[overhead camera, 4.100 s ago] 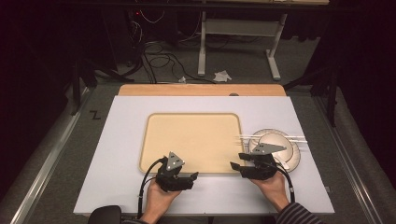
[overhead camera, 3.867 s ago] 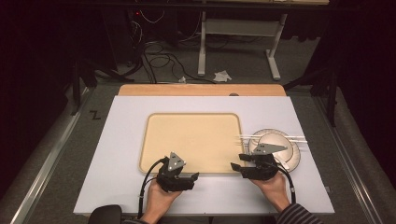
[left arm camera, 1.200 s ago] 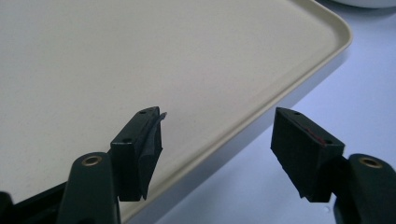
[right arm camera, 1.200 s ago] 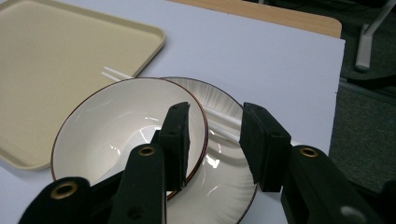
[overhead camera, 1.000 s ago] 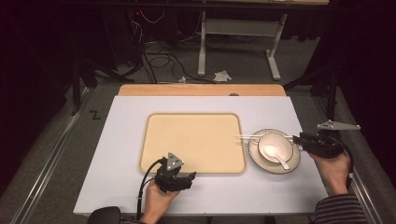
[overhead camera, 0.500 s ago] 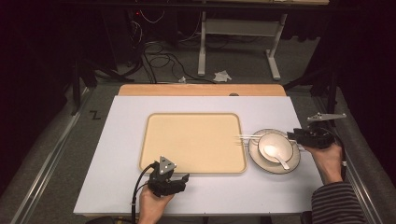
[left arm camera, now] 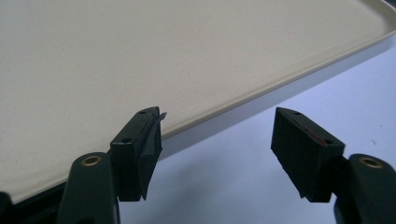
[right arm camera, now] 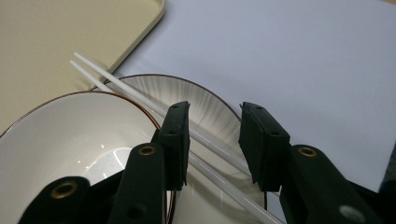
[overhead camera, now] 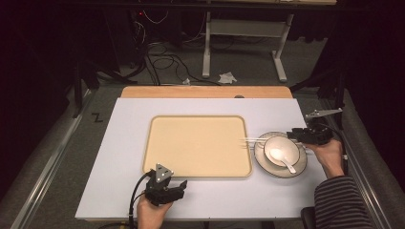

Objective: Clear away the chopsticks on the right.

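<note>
While my right gripper (right arm camera: 212, 140) hung over the chopsticks (right arm camera: 140, 100) on the plate's (right arm camera: 210, 109) far rim, right of the tray (overhead camera: 198, 145) — jaws just narrowing, not yet pinching — I judged squaring both sticks mattered; my left gripper (left arm camera: 217, 144) sat spread, empty.

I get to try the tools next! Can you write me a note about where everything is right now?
Right tool: jaws have just been closing around the chopsticks, a gap on each side, nothing gripped.
Left tool: open, holding nothing, at the tray near edge.
Things: chopsticks lie across the plate; bowl with spoon sits on it, right of the tray.
Done: nothing on the tray.
Left: probably grip the chopsticks.
</note>
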Tool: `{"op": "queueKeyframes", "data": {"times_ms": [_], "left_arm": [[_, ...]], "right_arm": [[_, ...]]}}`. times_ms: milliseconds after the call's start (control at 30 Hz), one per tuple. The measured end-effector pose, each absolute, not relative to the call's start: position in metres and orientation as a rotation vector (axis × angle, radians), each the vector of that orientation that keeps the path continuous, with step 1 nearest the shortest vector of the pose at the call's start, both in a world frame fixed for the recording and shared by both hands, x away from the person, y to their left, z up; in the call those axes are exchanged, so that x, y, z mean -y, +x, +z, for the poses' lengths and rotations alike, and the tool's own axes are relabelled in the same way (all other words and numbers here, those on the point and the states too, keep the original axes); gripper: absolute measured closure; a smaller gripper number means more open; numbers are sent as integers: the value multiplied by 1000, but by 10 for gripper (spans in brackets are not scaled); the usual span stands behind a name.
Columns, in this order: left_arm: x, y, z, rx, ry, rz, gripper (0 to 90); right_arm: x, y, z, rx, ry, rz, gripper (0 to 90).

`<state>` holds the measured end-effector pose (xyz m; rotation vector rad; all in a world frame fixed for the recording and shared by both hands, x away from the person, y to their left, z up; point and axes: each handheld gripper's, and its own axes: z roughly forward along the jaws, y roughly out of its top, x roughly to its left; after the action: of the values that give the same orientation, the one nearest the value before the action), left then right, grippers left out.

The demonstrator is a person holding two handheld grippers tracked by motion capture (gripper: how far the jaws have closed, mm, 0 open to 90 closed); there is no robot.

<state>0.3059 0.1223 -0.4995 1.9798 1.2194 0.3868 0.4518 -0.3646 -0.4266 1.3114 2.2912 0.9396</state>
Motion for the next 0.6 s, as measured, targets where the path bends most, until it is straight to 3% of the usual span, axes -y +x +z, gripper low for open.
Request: {"op": "queueKeyframes", "data": {"times_ms": [600], "left_arm": [[-137,291,-500,-1308,1940,416,337]], "right_arm": [[355,487,-439,-2420,1300,941,642]]}}
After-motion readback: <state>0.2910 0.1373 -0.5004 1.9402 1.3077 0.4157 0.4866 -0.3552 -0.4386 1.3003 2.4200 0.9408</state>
